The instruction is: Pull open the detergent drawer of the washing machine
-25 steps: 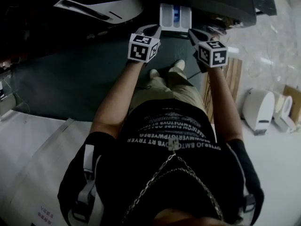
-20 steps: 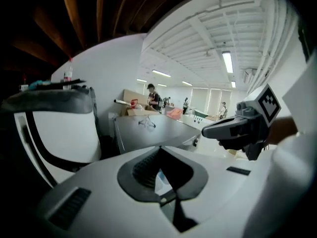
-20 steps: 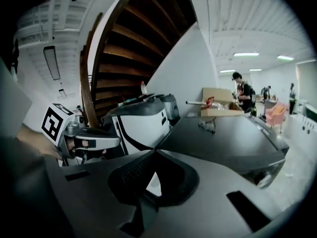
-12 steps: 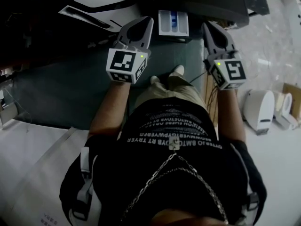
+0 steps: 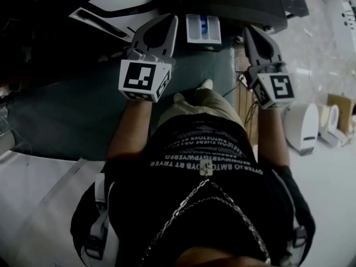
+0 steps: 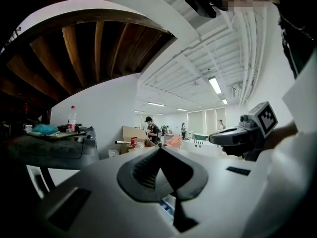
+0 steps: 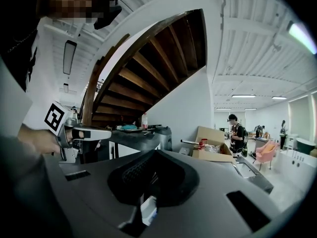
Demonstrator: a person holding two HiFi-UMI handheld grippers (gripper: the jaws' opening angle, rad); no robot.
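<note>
The white plastic detergent drawer [image 5: 204, 29] already stands pulled out of the dark washing machine [image 5: 245, 1] at twelve o'clock, so the task looks done. Its compartments show a blue insert [image 5: 205, 24]; whether they hold detergent cannot be told. The grey left gripper [image 5: 168, 20] at eleven o'clock and the grey right gripper [image 5: 251, 32] at one o'clock flank it, jaws together and empty.

The only lettering is on the person's black shirt [image 5: 203, 156]: several lines of white capitals across the chest. In the head view they stand upside down and are too blurred to read with certainty. The square markers on the left gripper [image 5: 171, 19] and the right gripper [image 5: 249, 31] are black-and-white patterns, not letters. The bottle [image 6: 72, 118] on the far table has a red label, too small to read.
</note>
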